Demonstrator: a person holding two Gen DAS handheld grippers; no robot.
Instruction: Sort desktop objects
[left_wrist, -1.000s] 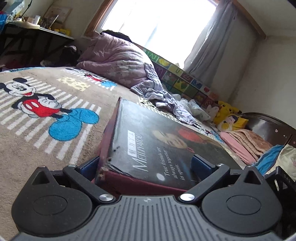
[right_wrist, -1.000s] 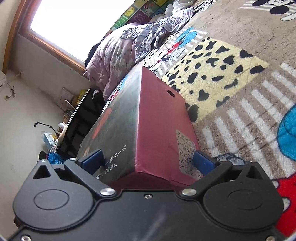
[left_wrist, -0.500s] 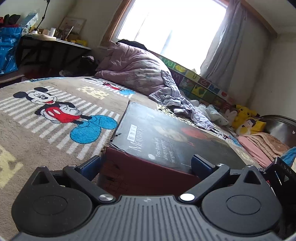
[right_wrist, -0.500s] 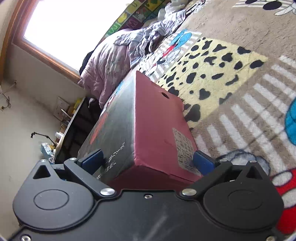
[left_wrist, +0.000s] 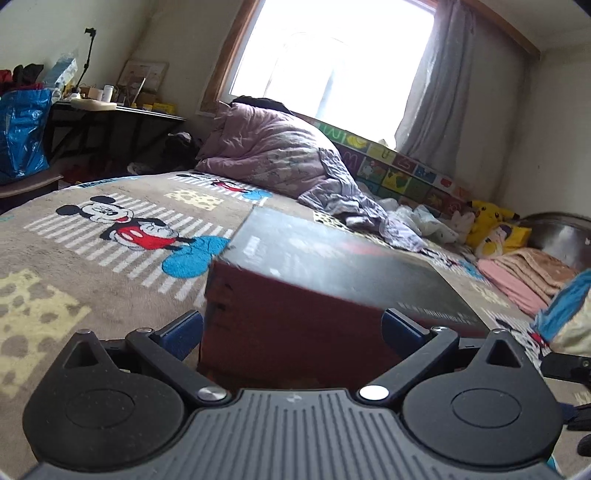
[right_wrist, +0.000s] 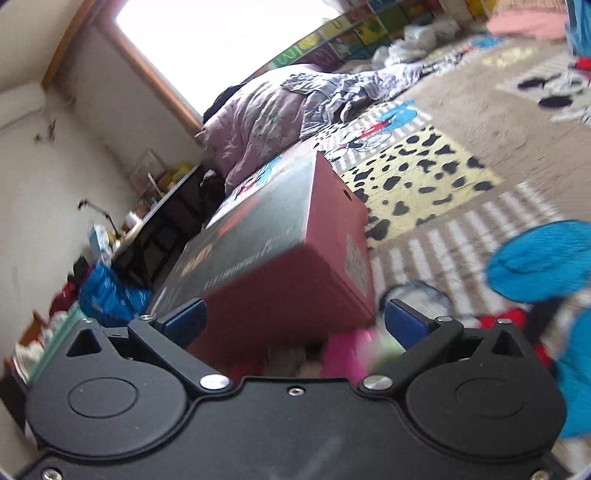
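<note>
- On the cartoon-print blanket (left_wrist: 74, 288), I see the maroon box (left_wrist: 295, 325) between my left gripper (left_wrist: 291, 328) fingers, spread wide apart.
- My right gripper (right_wrist: 293, 321) likewise straddles the box, jaws apart.

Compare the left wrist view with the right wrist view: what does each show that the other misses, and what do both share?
Only the left wrist view shows the yellow plush toys, the folded pink blanket and the curtain. Only the right wrist view shows the label on the box's red side and something pink under its lifted corner. Both show the box between open blue fingers, the cartoon rug, the purple quilt, the window and the blue bag.
</note>
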